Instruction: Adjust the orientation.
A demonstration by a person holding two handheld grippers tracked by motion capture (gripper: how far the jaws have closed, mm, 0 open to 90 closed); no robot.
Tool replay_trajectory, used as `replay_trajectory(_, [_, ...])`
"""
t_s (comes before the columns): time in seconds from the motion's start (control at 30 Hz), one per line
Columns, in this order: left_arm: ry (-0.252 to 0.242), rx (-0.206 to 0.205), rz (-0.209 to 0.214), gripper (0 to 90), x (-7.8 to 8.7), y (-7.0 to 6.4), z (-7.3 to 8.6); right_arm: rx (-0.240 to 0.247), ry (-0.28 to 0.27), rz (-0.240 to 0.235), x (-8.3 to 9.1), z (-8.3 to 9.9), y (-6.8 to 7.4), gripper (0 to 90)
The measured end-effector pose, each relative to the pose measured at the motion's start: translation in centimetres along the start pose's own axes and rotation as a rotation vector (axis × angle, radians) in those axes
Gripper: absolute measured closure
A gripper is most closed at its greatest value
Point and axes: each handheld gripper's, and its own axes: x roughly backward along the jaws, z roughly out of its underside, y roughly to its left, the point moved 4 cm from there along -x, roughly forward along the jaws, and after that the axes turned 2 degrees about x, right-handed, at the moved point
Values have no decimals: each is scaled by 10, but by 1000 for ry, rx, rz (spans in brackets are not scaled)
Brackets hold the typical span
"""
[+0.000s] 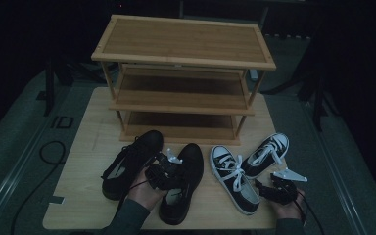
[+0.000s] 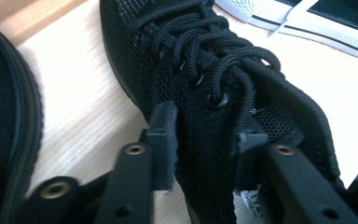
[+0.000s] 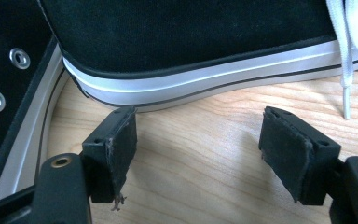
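Note:
Two black mesh lace-up shoes lie on the wooden table [image 1: 85,147], one to the left [image 1: 129,161] and one to the right [image 1: 192,156]. My left gripper [image 1: 170,169] sits on the right one. In the left gripper view my left gripper [image 2: 207,142] is shut on the mesh side wall of that black shoe [image 2: 191,56], just below its laces. Two black-and-white canvas sneakers [image 1: 232,178] [image 1: 269,152] lie further right. My right gripper [image 1: 265,186] hovers beside them, and up close my right gripper [image 3: 198,151] is open over bare wood near a sneaker's white sole [image 3: 191,79].
A three-tier wooden shoe rack [image 1: 183,44] stands at the back of the table with bare shelves. The other black shoe [image 2: 4,116] lies close on my left gripper's left side. A white lace [image 3: 347,70] hangs beside my right gripper. Dark floor surrounds the table.

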Motion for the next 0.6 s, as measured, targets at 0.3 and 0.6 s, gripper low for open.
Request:
replay_trajectory(0.3, [-7, -19, -36, 858, 3, 0, 0, 0, 0, 0, 0, 0, 0, 275])
replay_trajectory(0.6, [-18, -5, -27, 872, 4, 8, 0, 0, 0, 0, 0, 0, 0, 276])
